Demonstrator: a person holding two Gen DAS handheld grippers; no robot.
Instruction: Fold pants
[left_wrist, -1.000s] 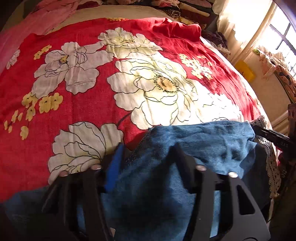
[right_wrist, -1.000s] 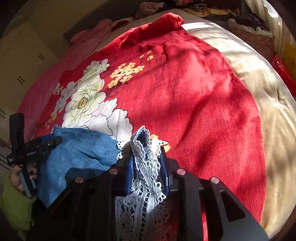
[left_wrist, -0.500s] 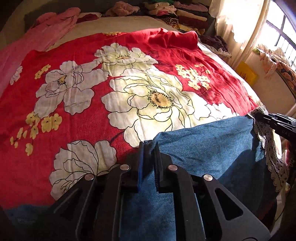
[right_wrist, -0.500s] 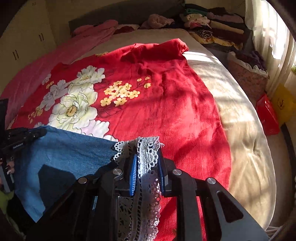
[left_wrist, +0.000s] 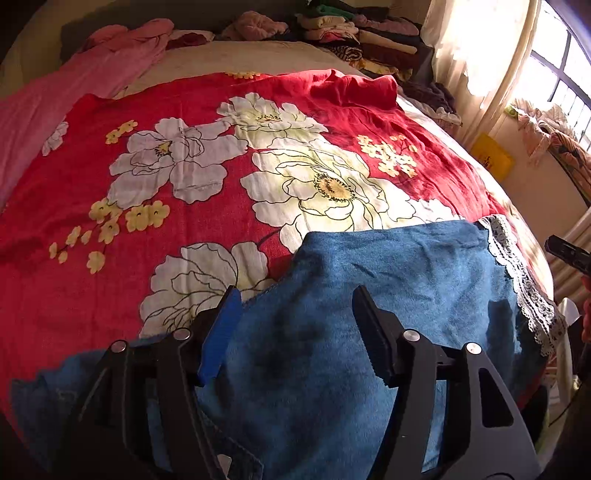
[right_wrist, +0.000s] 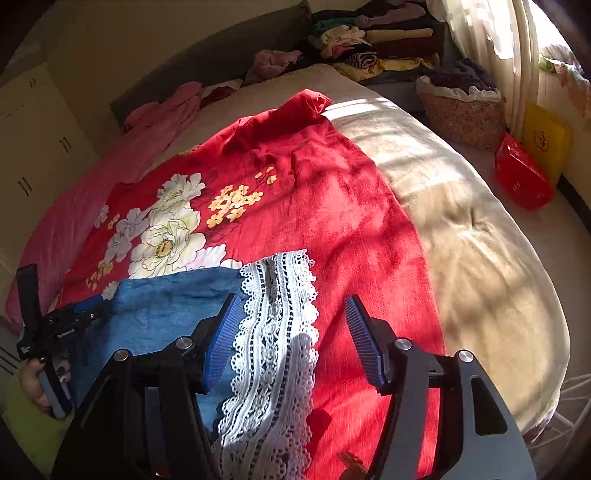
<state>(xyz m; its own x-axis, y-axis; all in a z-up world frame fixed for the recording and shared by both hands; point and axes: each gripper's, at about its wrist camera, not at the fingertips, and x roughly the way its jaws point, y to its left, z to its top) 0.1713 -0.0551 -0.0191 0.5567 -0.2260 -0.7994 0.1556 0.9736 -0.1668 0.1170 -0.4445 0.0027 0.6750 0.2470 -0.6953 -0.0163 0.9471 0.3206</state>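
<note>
At the bottom of each wrist view, the left gripper (left_wrist: 295, 317) and right gripper (right_wrist: 290, 325) are seen spread, their jaws just opened, nothing pinched. The pants (left_wrist: 388, 295) are laid folded at lower centre on the bedspread (left_wrist: 184, 221); further folds are judged left.

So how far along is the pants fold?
One fold looks laid: the pants lie doubled on the bedspread, lace hem on top. Left gripper and right gripper have just opened, gripping nothing. Further folds likely remain.
</note>
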